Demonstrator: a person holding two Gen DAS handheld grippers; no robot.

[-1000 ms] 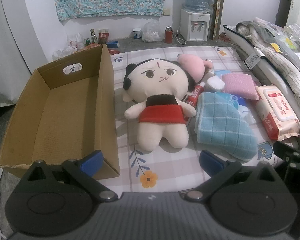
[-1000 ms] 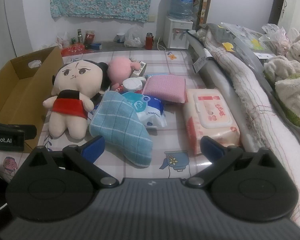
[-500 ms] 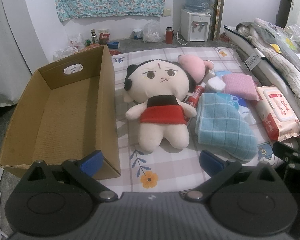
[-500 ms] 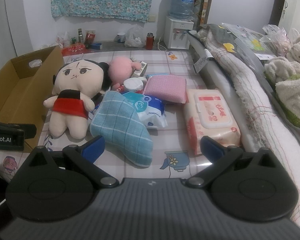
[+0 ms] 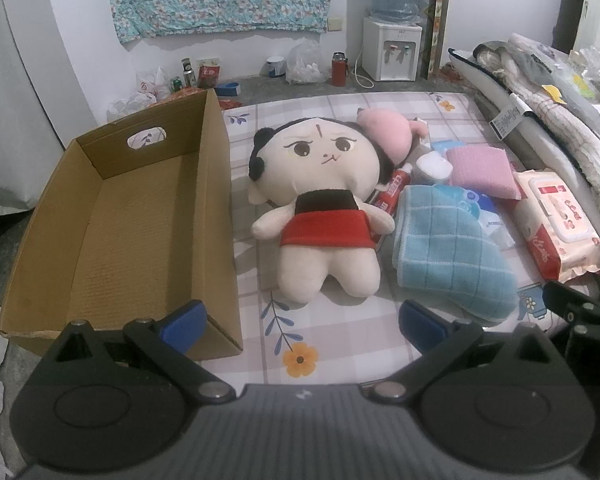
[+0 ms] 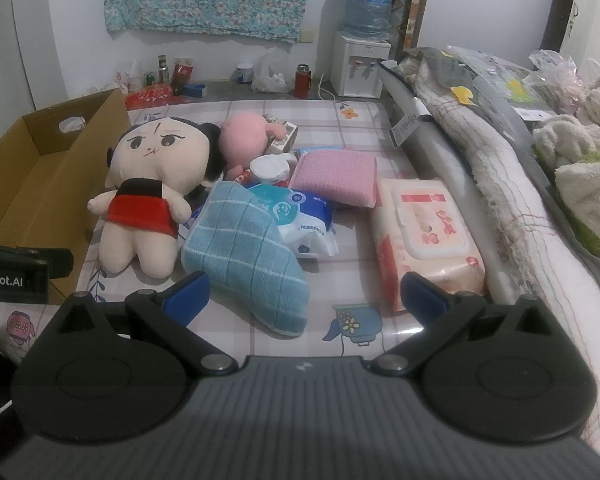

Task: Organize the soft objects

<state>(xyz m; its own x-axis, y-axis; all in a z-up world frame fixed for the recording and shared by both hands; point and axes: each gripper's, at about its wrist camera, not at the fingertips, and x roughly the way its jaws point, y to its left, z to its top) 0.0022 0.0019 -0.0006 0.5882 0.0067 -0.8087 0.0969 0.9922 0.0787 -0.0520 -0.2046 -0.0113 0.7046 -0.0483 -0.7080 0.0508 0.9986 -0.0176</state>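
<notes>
On the bed, left of the plush doll [image 5: 320, 200], the cardboard box [image 5: 112, 216] looks bare inside — its nearest corner is hidden. Both grippers, left [image 5: 300, 322] and right [image 6: 306, 298], have fingers spread wide, holding nothing — doll and blue towel [image 6: 244, 256] lie just ahead.

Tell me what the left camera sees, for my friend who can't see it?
A big doll lies on a bed beside an empty cardboard box. A blue towel lies on its other side, and the open left gripper holds nothing.
</notes>
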